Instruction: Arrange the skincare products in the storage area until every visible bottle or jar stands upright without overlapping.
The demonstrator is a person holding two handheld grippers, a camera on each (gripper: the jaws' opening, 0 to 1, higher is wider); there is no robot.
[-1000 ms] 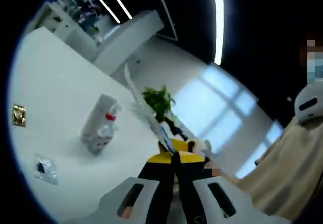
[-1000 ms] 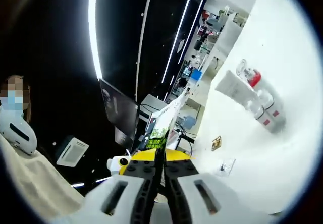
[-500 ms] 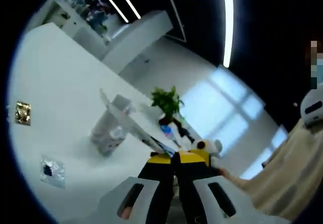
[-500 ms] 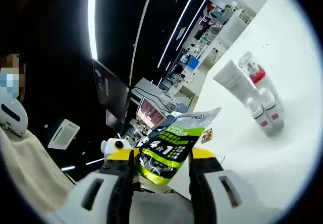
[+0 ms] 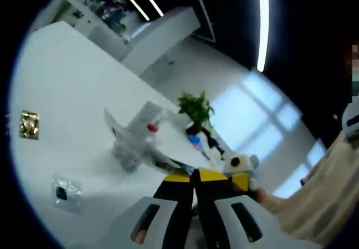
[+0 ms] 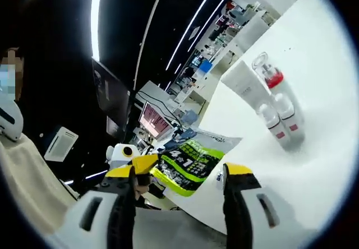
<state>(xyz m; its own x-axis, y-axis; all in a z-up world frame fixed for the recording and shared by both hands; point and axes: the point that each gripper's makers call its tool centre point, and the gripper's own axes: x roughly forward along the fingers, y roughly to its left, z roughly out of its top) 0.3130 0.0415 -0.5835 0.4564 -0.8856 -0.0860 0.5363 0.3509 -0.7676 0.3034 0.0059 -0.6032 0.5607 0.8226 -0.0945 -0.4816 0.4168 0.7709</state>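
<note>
Surface: white glossy tabletop (image 5: pixel 67 86), set in a dim showroom with ceiling light strips, shelving in the far background and bright windows.
Gold item: small square gold foil packet (image 5: pixel 29 124), lying flat on the tabletop at far left of the left gripper view.
Clear item: small transparent sachet with a dark centre (image 5: pixel 66 192), flat on the tabletop, nearer the camera than the gold packet.
Skincare products: cluster of white tube and clear bottles with red caps (image 5: pixel 137 138), grouped near the table's middle; seen in the right gripper view (image 6: pixel 269 106) as touching one another. Upright or lying cannot be told because both views are tilted.
Plant: green leafy potted plant (image 5: pixel 195 107), behind the cluster near the far table edge.
Left gripper (image 5: pixel 193 177): jaws pressed together on the edge of the green and white printed flat pouch (image 6: pixel 188 162).
Right gripper (image 6: pixel 182 173): jaws spread apart, one either side of the pouch, not clamping it.
Person: beige sleeve (image 5: pixel 314 198) at the right edge.
</note>
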